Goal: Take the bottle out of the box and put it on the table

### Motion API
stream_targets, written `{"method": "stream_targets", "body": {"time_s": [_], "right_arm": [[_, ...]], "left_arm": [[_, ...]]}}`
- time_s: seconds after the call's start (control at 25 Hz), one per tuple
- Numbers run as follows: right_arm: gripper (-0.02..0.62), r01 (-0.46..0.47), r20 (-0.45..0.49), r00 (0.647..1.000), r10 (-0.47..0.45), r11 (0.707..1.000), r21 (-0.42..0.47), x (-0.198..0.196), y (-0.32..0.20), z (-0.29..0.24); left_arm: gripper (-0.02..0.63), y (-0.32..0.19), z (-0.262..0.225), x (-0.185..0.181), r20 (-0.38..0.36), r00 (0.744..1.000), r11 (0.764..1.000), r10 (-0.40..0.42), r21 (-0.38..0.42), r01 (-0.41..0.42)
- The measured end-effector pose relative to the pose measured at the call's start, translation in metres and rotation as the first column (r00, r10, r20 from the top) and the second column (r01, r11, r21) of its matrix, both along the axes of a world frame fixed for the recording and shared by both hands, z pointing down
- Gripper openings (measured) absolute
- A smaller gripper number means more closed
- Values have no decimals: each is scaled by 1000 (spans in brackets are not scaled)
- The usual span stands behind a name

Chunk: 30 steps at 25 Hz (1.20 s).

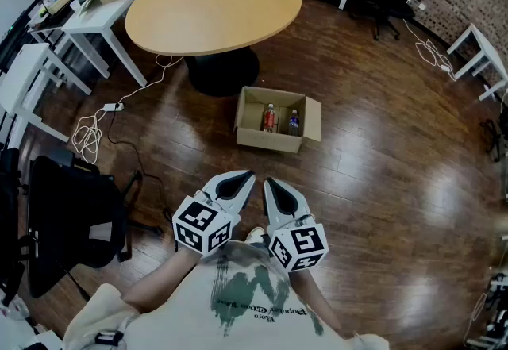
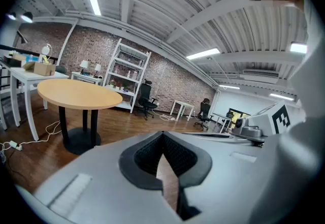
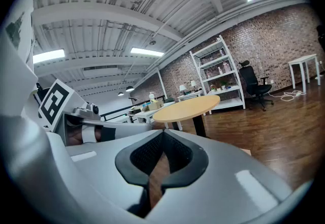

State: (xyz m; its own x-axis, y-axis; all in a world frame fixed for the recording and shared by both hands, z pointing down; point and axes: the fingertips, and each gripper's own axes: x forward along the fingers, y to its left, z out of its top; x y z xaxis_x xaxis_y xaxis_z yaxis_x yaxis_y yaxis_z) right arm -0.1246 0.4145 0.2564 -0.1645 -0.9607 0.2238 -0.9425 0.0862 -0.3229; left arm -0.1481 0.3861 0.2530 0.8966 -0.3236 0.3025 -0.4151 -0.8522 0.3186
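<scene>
At twelve o'clock from the grippers, an open cardboard box point(image 1: 270, 140) is seen on the glossy, dark plank floor point(image 1: 381, 174), its flaps folded outward. Two bottles are seen inside it, side by side: a red bottle point(image 1: 269, 118) and, at its three o'clock, a clear bottle point(image 1: 294, 123) with a dark label. Both are well apart from the grippers. At eleven o'clock from the box, a round table point(image 1: 214, 3) is shown, with a smooth pale wood top on a black pedestal.

The left gripper point(image 1: 246, 175) and right gripper point(image 1: 267, 180) are held side by side, smooth grey shells tapering to points. In each gripper view the ribbed black pads are seen pressed together at the tips, with nothing gripped; only floor is glimpsed through the narrow slit below.
</scene>
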Motion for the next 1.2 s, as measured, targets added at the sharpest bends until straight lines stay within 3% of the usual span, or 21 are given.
{"method": "stream_targets", "body": {"time_s": [0.2, 0.56, 0.88, 1.2], "right_arm": [[0, 13, -9, 1000, -13, 1000, 16, 32, 2, 4], [0, 26, -8, 1000, -26, 999, 26, 58, 0, 5], [0, 20, -8, 1000, -20, 1000, -3, 69, -12, 16], [0, 24, -28, 999, -25, 999, -48, 72, -56, 23]], "left_arm": [[-6, 3, 4, 31, 16, 1000, 1000, -4, 21, 3], [-6, -2, 0, 54, 20, 1000, 999, -22, 48, 21], [-6, -17, 6, 70, 7, 1000, 999, -14, 35, 14], [-6, -62, 14, 77, -17, 1000, 1000, -20, -12, 20]]}}
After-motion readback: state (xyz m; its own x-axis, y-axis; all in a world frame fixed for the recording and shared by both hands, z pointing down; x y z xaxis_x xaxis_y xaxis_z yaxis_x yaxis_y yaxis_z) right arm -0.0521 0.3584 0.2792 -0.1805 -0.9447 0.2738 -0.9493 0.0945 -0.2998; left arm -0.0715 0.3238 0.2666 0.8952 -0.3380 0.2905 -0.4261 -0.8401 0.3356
